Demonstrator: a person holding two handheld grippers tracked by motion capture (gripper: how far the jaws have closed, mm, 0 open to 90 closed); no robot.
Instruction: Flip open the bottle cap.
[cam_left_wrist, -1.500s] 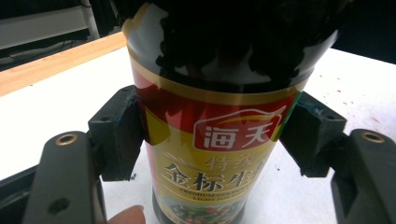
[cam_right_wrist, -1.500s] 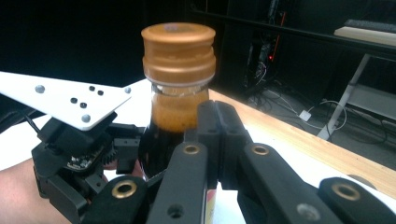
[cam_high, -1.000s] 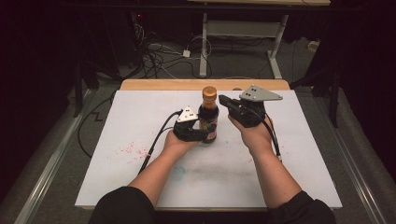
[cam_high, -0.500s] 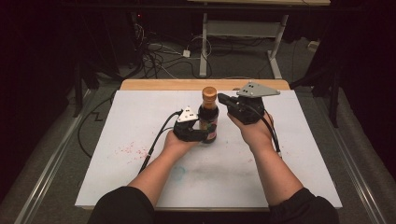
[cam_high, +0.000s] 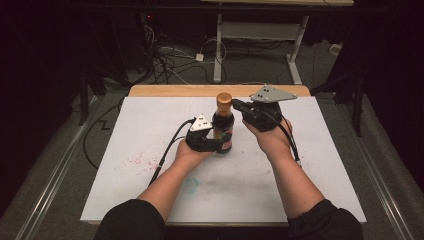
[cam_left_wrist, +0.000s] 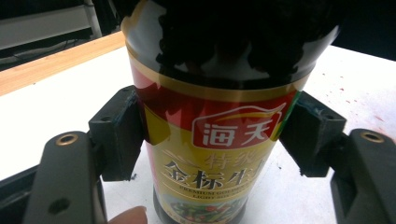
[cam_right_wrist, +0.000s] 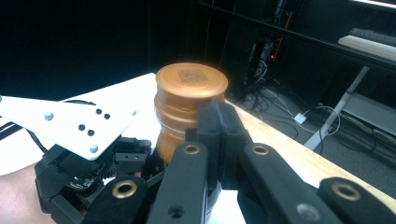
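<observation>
Standing upright on the white mat (cam_high: 300, 165) near the middle of the table, a dark sauce bottle (cam_high: 223, 131) with a bronze screw cap (cam_right_wrist: 190, 88); clamped about its labelled body by the left gripper (cam_high: 210, 142), pads (cam_left_wrist: 116, 135) pressed flat against both sides of the label in the left gripper view, bottle squarely between the jaws and rising well above them. Reading on the red and gold label (cam_left_wrist: 215, 140): white Chinese characters 海天 in a red, house-shaped badge, larger gold characters below, partly cut off, of which 金标生 can be made out, and a line of small Latin capitals beginning PREMIUM, the rest too fine to read; a strip of green vegetables pictured at the label's foot. Printed on top of the cap, a small square code, not legible. Held at cap height on the far side from the left gripper, the right gripper (cam_high: 240, 106), jaws pressed together with nothing between them, tips lying just against or beside the cap's lower edge in the right gripper view; whether touching, not clear. Seen beyond the cap there, the left gripper's white three-cornered plate (cam_right_wrist: 70, 126), lower down and close against the bottle's shoulder. Faint red specks on the mat off to the left gripper's outer side (cam_high: 137, 161), well apart from the bottle
</observation>
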